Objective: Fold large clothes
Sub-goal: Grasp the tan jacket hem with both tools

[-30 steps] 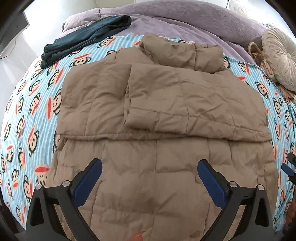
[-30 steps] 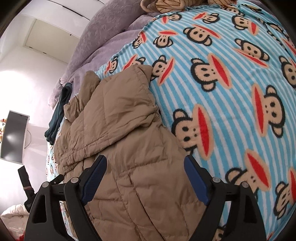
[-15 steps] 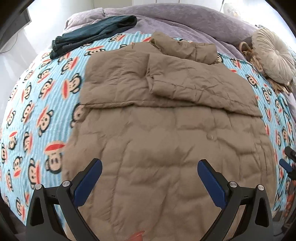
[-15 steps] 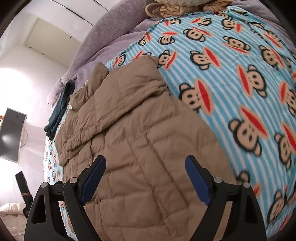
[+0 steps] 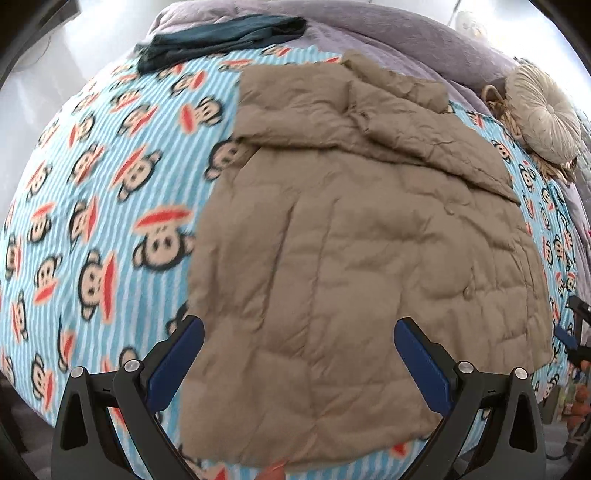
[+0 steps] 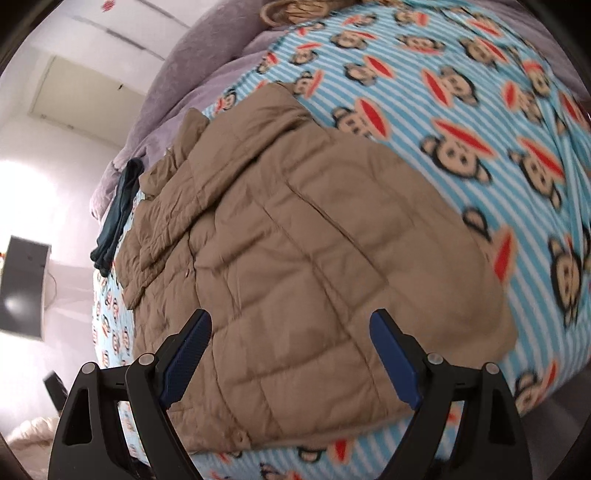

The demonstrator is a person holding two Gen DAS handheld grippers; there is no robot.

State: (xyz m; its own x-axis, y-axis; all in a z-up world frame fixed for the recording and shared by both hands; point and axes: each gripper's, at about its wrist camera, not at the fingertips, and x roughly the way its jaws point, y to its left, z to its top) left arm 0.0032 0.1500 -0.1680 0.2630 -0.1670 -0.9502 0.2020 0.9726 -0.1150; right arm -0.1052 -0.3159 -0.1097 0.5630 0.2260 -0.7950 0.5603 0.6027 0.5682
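I have the tan quilted jacket (image 5: 362, 251) lying flat on the monkey-print blanket (image 5: 92, 221), long axis running from its hem at the bed's near edge up to the collar by the purple duvet (image 5: 406, 33). My left gripper (image 5: 299, 354) and right gripper (image 6: 291, 350) both stand spread and empty above that hem, left over its left corner, right nearer its right corner. No containers are in sight.
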